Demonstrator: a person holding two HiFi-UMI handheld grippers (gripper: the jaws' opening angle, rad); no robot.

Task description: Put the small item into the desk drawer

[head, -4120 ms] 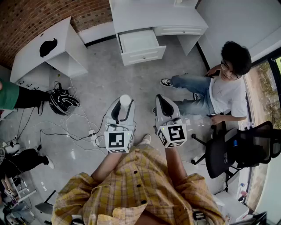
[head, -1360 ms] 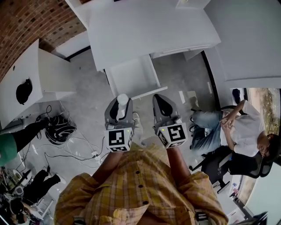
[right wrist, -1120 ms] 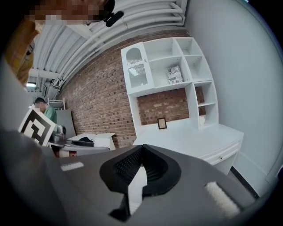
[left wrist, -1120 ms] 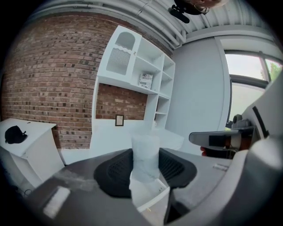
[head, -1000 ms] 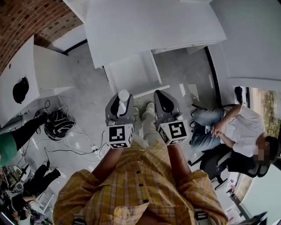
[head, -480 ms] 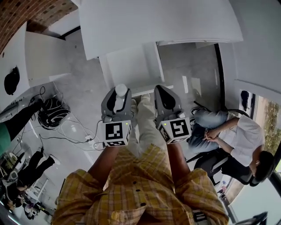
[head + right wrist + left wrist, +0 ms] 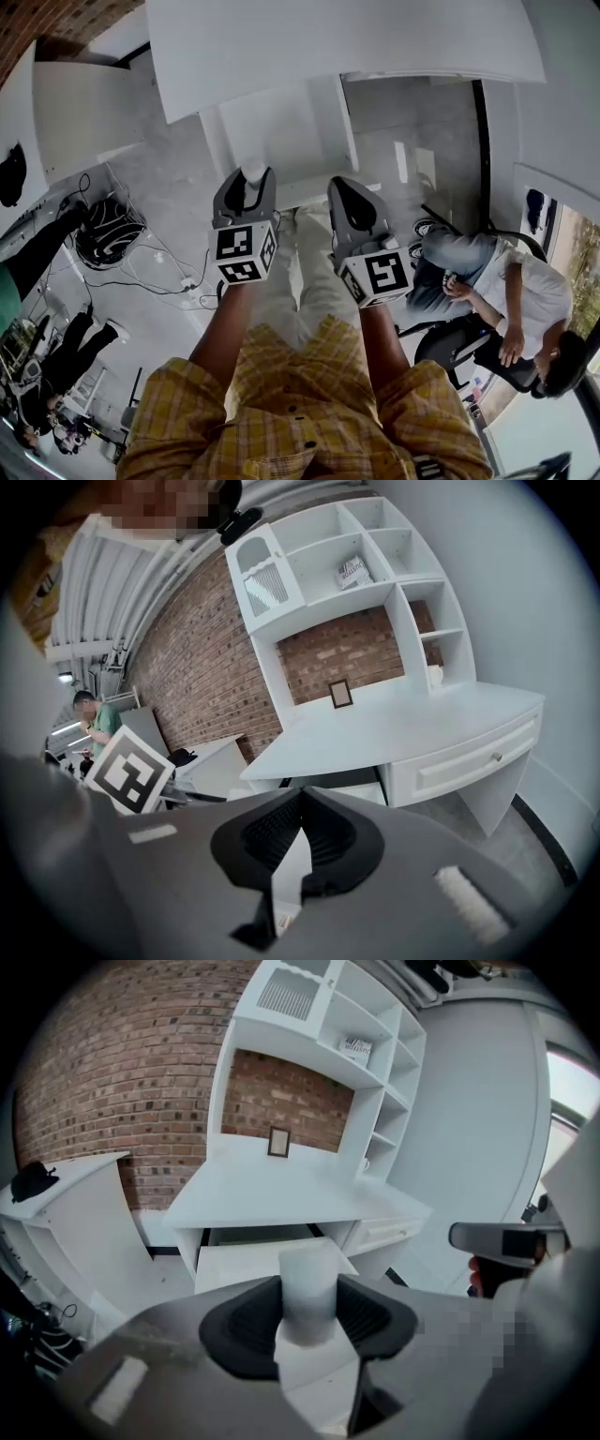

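A small white cylinder [image 7: 254, 171] stands upright between the jaws of my left gripper [image 7: 246, 187], which is shut on it. In the left gripper view the cylinder [image 7: 308, 1283] fills the gap between the dark pads [image 7: 246, 1321]. Just ahead of it the desk drawer [image 7: 246, 1256] is pulled out under the white desk top [image 7: 281, 1190]. From the head view the open drawer [image 7: 277, 127] lies straight beyond both grippers. My right gripper [image 7: 341, 187] hangs beside the left, shut and empty; its tips [image 7: 301, 794] meet in front of the drawer [image 7: 349, 785].
A closed drawer [image 7: 478, 757] sits to the right of the open one. A shelf unit [image 7: 328, 1026] and a small picture frame [image 7: 277, 1141] stand on the desk. A person sits on a chair [image 7: 487, 300] at the right. Cables and a dark bundle [image 7: 101, 242] lie at the left.
Both grippers have sunk and come closer to the open drawer, which now looks larger. The left one has moved ahead of the right. The white cylinder stays held.
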